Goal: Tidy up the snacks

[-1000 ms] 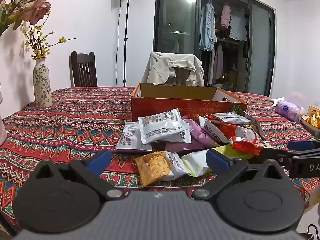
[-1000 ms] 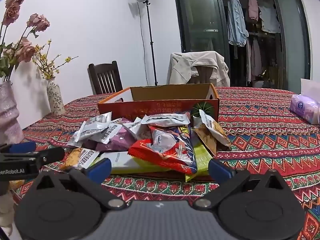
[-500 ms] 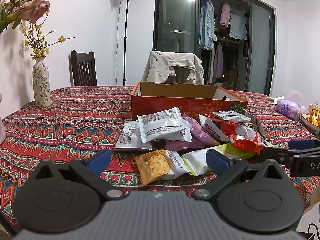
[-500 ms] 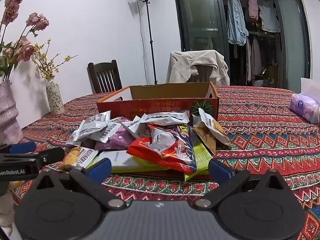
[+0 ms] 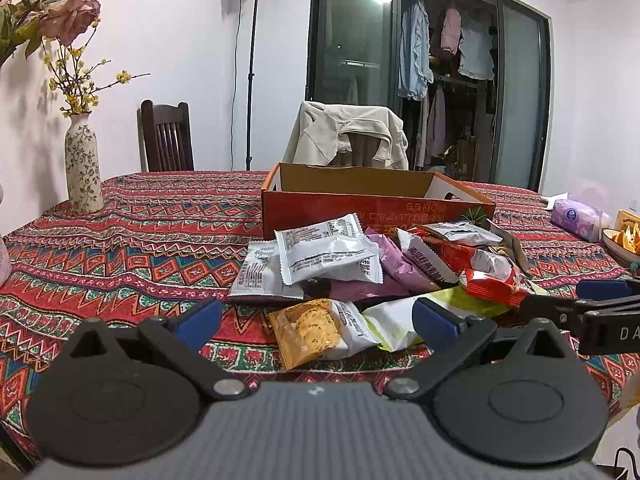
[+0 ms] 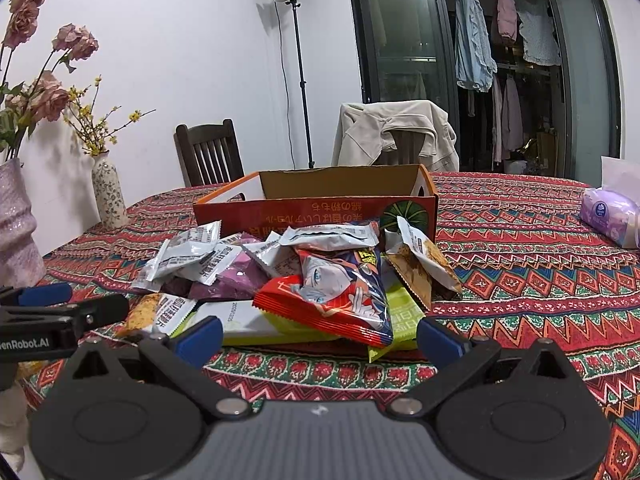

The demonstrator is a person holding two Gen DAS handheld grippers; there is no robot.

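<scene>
While both hand-held grippers point(image 5: 316, 322) point(image 6: 318, 338) gape, box point(image 5: 376, 200) looks prob. empty.

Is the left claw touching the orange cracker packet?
Apart. The left wrist view shows the open left claw short of the orange cracker packet, tablecloth between.

On my left tongs point(image 6: 60, 312), seen from the right wrist, white letters read "enRobot.AI", the start cut off by the frame edge. On my right tongs point(image 5: 592, 304), seen from the left wrist, only "DA" shows before the edge cuts it.

The orange cardboard box point(image 6: 320, 210) carries a line of pale printed characters on its front wall, upside down; I cannot read them.

A white-and-green packet point(image 6: 256, 320) shows small digits that look like "2025", too fine to be sure. The white packets point(image 5: 326, 250) bear dense print and barcodes, too small to read. The red-edged packet point(image 5: 430, 264) has dark Chinese characters I cannot make out.
</scene>
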